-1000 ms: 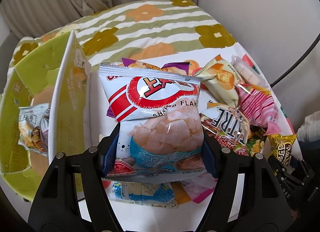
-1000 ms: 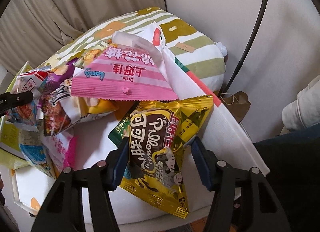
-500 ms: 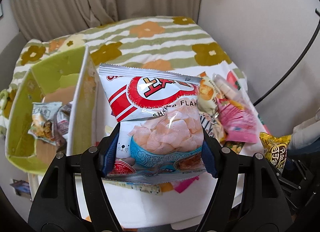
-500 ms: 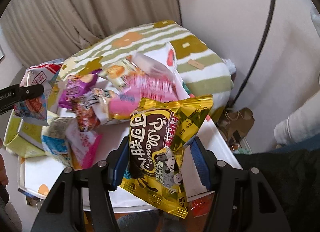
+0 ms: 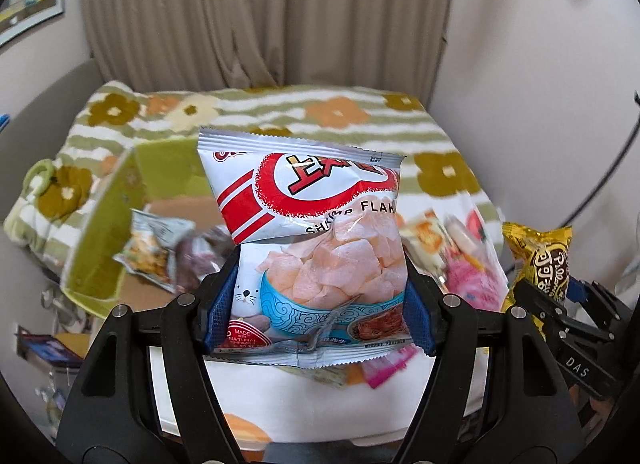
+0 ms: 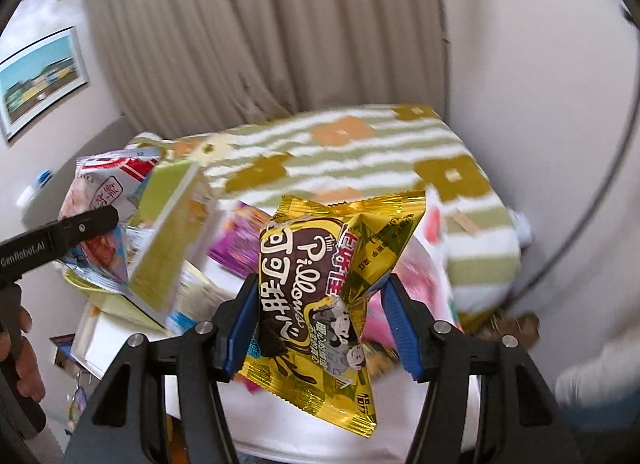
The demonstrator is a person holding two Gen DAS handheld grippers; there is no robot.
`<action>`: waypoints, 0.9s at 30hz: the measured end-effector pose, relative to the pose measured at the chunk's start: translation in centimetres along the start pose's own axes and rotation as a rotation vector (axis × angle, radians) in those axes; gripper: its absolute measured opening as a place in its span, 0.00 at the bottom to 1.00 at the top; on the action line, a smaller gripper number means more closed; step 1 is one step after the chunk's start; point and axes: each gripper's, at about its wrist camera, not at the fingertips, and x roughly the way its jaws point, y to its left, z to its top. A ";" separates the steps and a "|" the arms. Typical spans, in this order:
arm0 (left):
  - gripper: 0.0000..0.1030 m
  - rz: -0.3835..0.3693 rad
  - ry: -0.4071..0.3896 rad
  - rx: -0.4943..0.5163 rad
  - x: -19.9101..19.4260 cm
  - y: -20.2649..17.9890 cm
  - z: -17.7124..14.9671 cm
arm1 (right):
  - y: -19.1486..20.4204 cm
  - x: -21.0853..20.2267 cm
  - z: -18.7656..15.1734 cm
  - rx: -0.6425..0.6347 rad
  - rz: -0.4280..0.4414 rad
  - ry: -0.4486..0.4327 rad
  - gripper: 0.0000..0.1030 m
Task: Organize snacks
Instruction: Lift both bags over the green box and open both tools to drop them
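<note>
Lifting clear of the pile [image 5: 452, 260], left tool [image 5: 320, 304] gripping the shrimp bag [image 5: 316, 256], right tool [image 6: 320, 324] the gold bag [image 6: 320, 292], both now ready for the box [image 5: 104, 232].

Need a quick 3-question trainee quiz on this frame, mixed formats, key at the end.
1. True or false: the left gripper holds a shrimp chip bag.
2. The right gripper holds which? A) pink packet B) gold snack packet C) nothing
3. Fill in: the green box with snacks already inside sits to the ___ of the chip bag in the left wrist view.

Key: 1 true; 2 B; 3 left
</note>
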 end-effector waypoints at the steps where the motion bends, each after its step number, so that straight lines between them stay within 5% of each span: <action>1: 0.65 0.008 -0.010 -0.013 -0.2 0.8 0.4 | 0.6 0.1 0.6 -0.012 0.015 -0.006 0.54; 11: 0.65 0.081 0.002 -0.113 2.4 10.8 4.7 | 10.8 5.4 8.6 -0.158 0.181 -0.048 0.54; 27: 0.66 0.052 0.222 -0.137 15.8 24.1 8.6 | 23.7 18.7 13.7 -0.177 0.214 0.106 0.54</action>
